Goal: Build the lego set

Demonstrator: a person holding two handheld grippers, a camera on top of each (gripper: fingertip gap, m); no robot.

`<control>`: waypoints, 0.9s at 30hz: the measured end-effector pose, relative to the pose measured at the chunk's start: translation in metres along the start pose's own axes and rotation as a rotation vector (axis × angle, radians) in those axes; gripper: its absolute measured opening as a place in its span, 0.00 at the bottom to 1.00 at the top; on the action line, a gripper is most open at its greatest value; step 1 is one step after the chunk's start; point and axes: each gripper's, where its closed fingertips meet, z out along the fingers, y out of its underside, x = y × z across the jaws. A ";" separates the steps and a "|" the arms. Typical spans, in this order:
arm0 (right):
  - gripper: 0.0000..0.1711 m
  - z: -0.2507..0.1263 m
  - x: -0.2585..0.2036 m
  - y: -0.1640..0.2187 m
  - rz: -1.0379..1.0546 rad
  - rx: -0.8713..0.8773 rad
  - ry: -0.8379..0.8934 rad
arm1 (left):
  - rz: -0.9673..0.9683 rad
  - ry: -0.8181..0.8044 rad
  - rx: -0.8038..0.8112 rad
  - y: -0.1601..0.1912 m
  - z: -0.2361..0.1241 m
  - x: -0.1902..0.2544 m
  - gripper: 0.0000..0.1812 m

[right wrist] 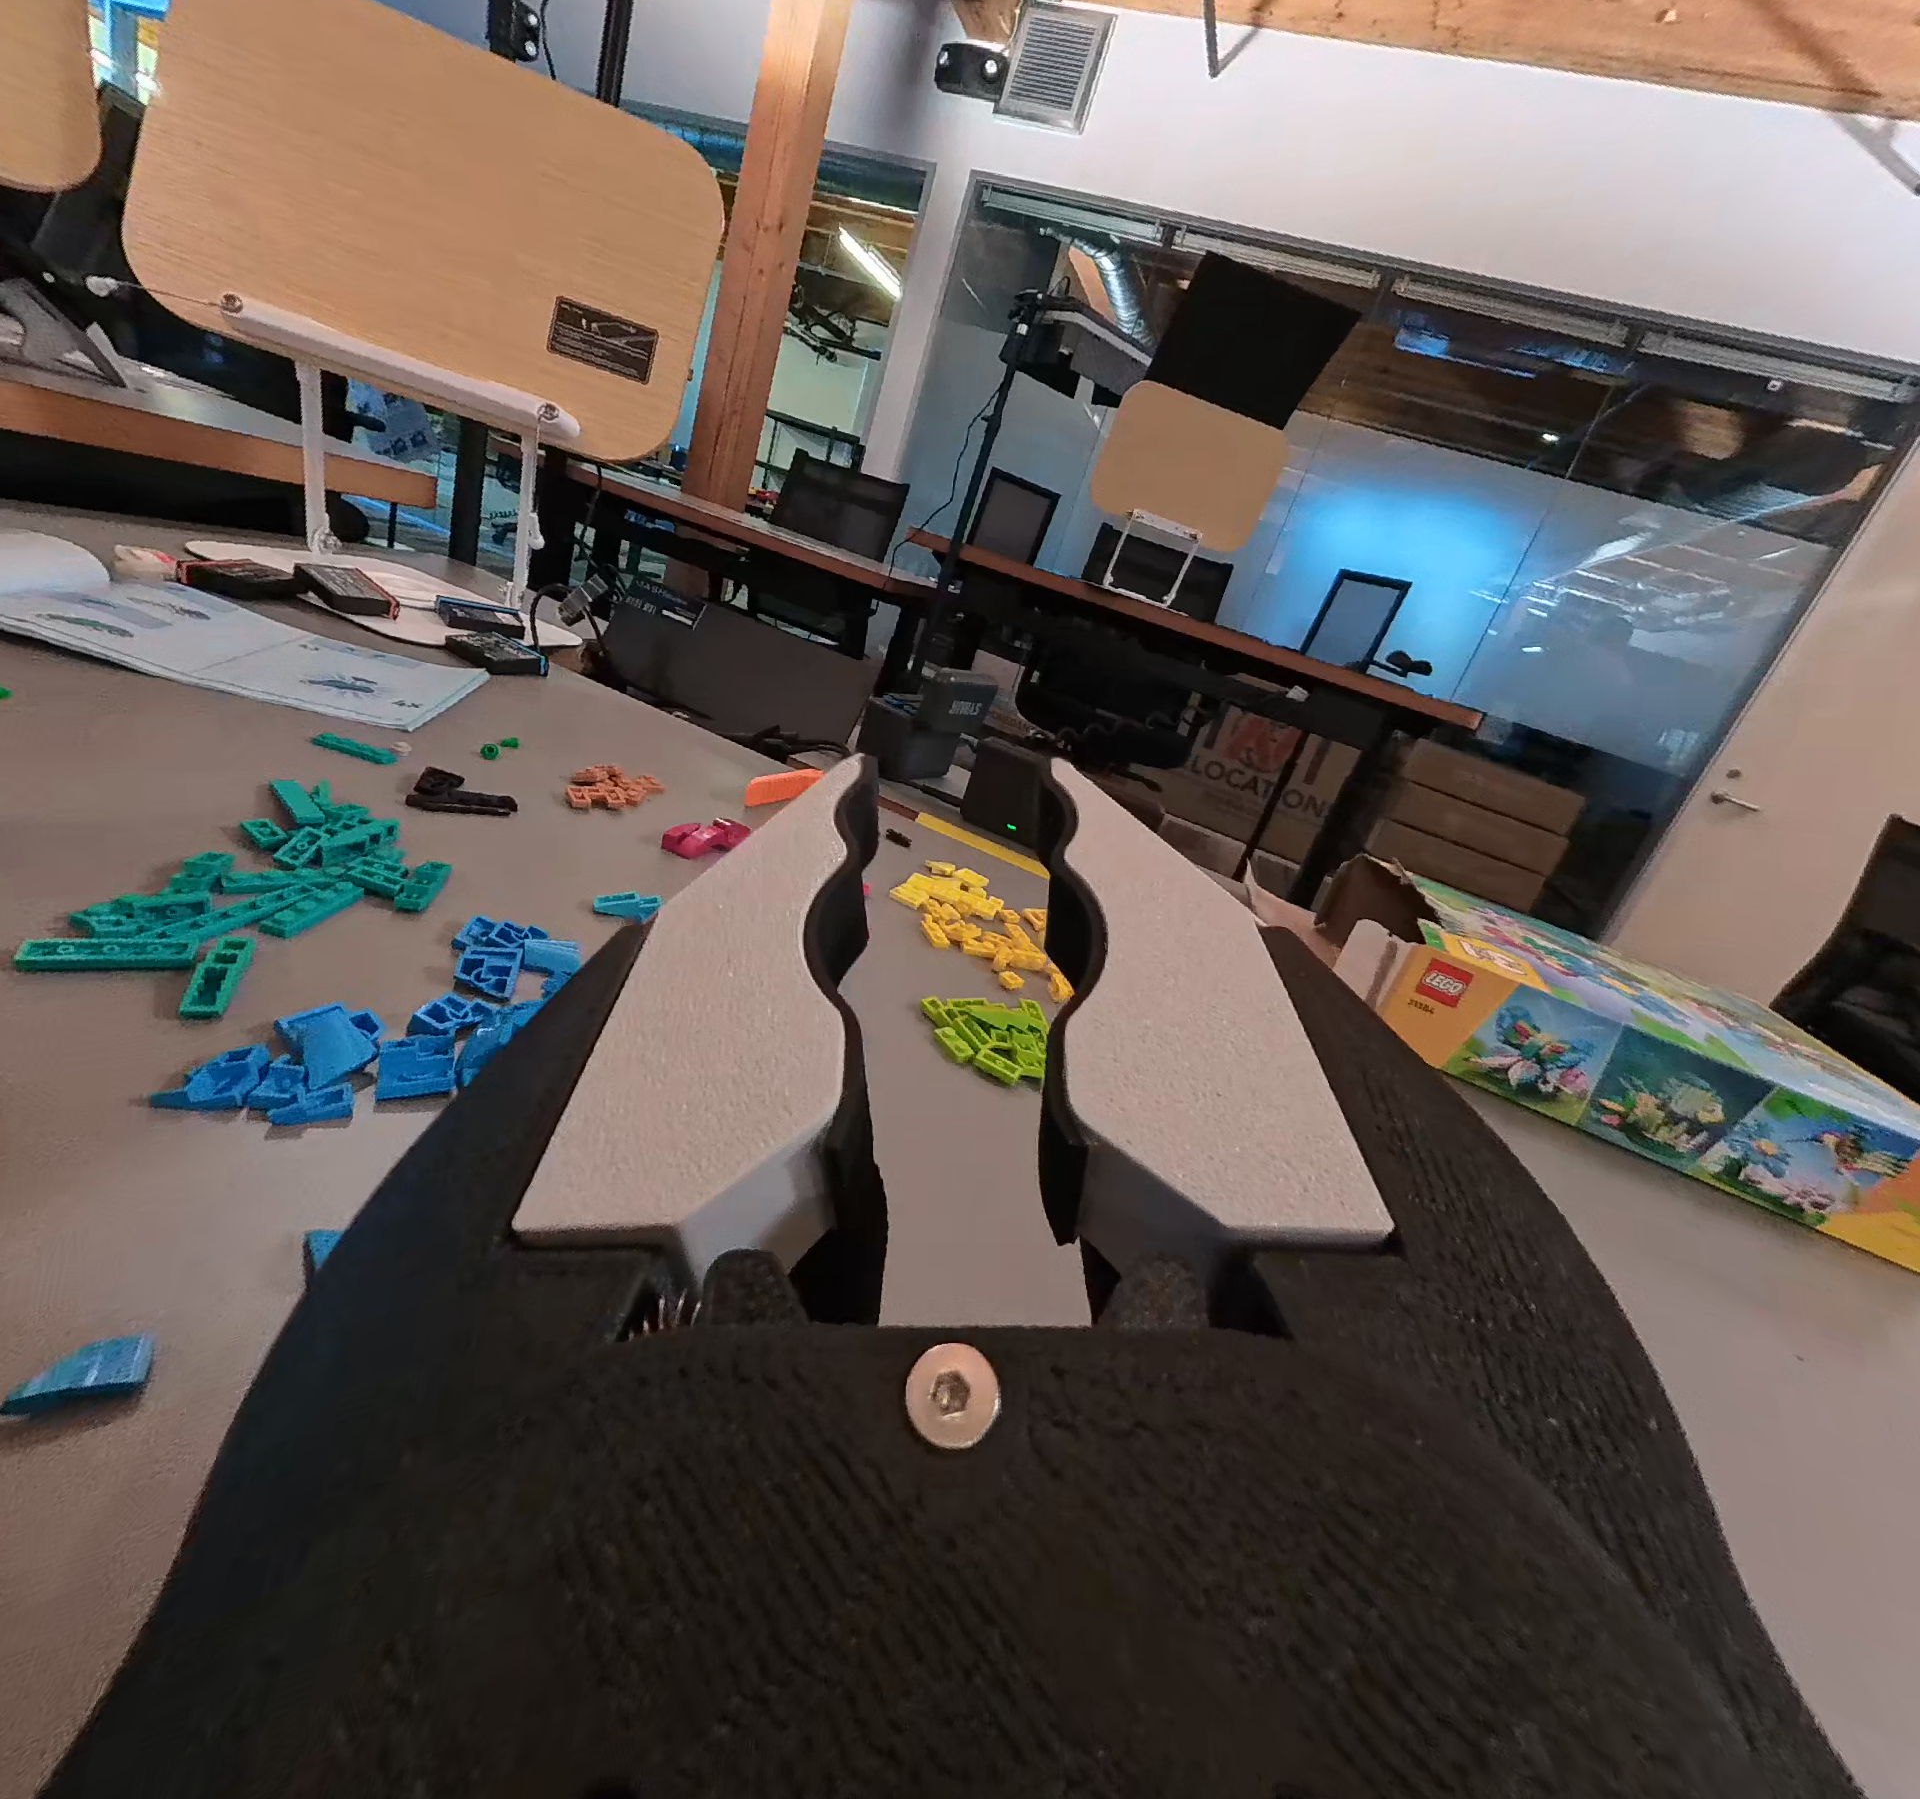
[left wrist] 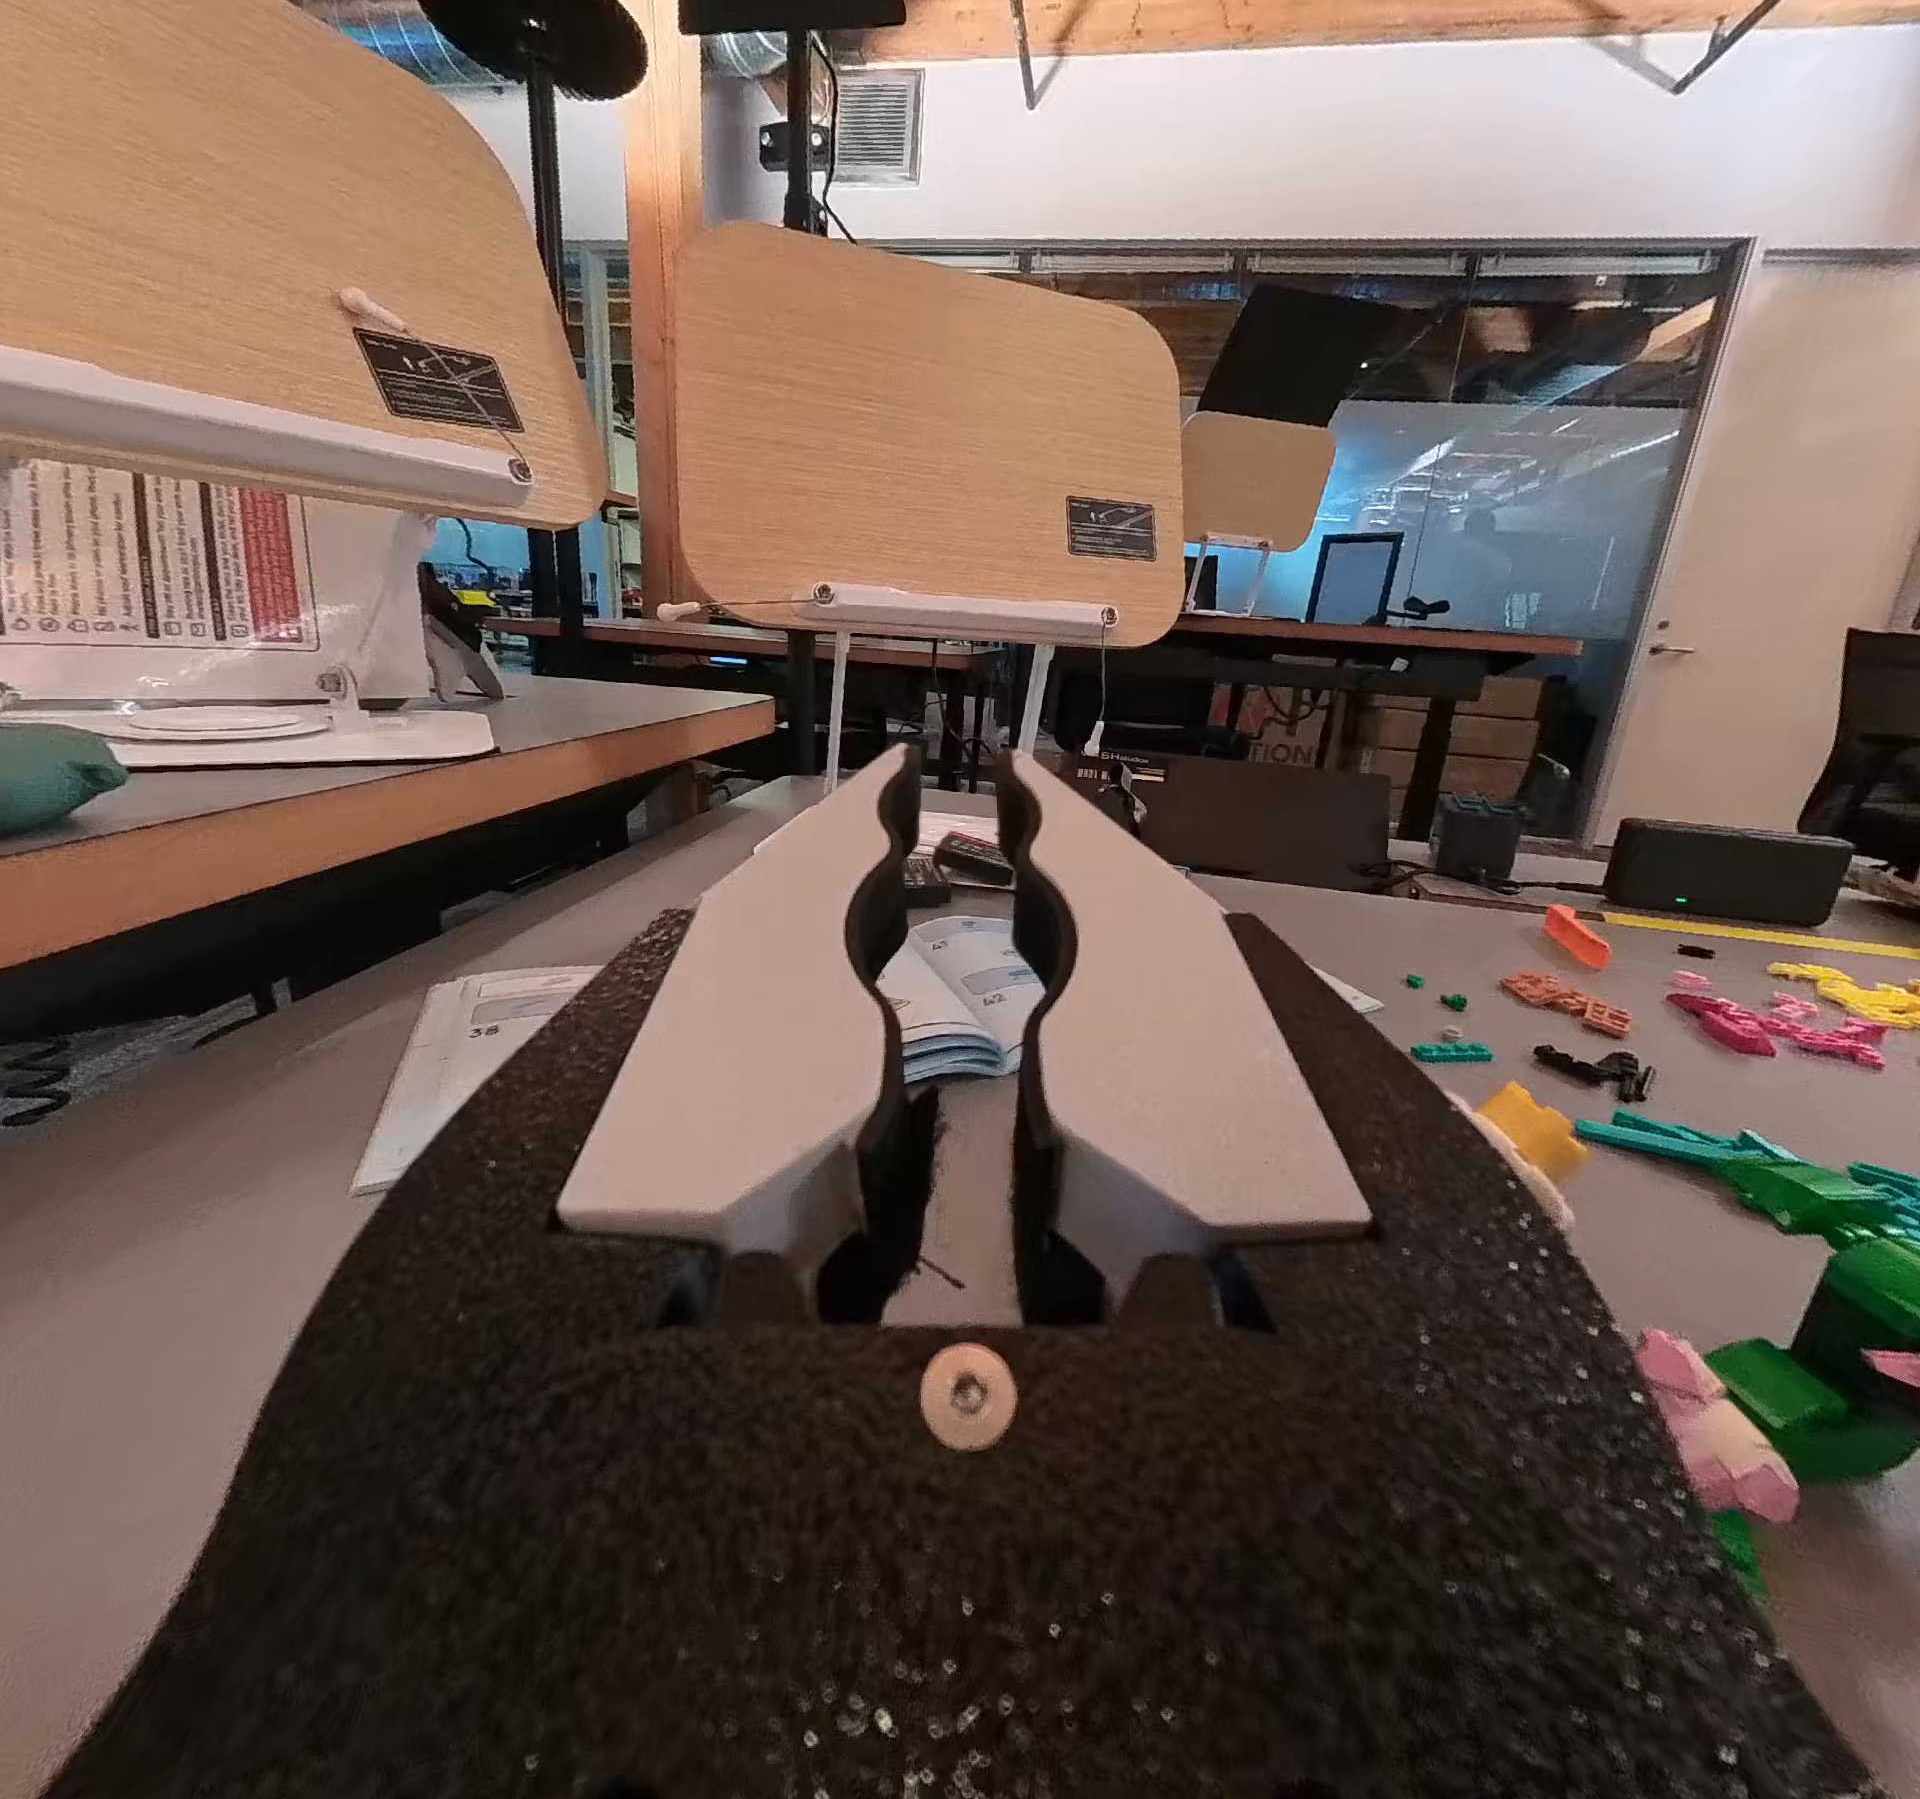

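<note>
My left gripper (left wrist: 961, 762) is open and empty, held above the grey table over an open instruction booklet (left wrist: 961, 1006). A partly built green model with pink flower pieces (left wrist: 1808, 1375) stands at its right. My right gripper (right wrist: 956, 778) is open and empty, low over the table. Sorted piles of loose bricks lie around it: teal (right wrist: 260, 902), blue (right wrist: 416, 1032), yellow (right wrist: 977, 918), lime green (right wrist: 987, 1037), tan (right wrist: 613, 785), magenta (right wrist: 704, 835) and black (right wrist: 457, 793). An orange brick separator (right wrist: 781, 785) lies beyond.
The set's box (right wrist: 1662, 1053) lies at the right of the right wrist view. A wooden board on a white stand (left wrist: 925, 440) stands at the table's far edge, with small black devices (right wrist: 343, 588) near its base. Another desk (left wrist: 312, 793) is at the left.
</note>
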 end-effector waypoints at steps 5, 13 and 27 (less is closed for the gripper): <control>0.16 0.001 -0.001 0.001 -0.020 -0.005 -0.003 | -0.001 0.003 0.015 -0.002 0.002 0.002 0.06; 0.16 0.001 -0.007 0.002 -0.049 -0.019 -0.020 | -0.022 -0.019 0.037 -0.006 0.002 -0.005 0.06; 0.15 -0.006 -0.003 -0.014 0.023 0.087 -0.025 | -0.062 -0.072 0.058 -0.007 0.001 -0.022 0.06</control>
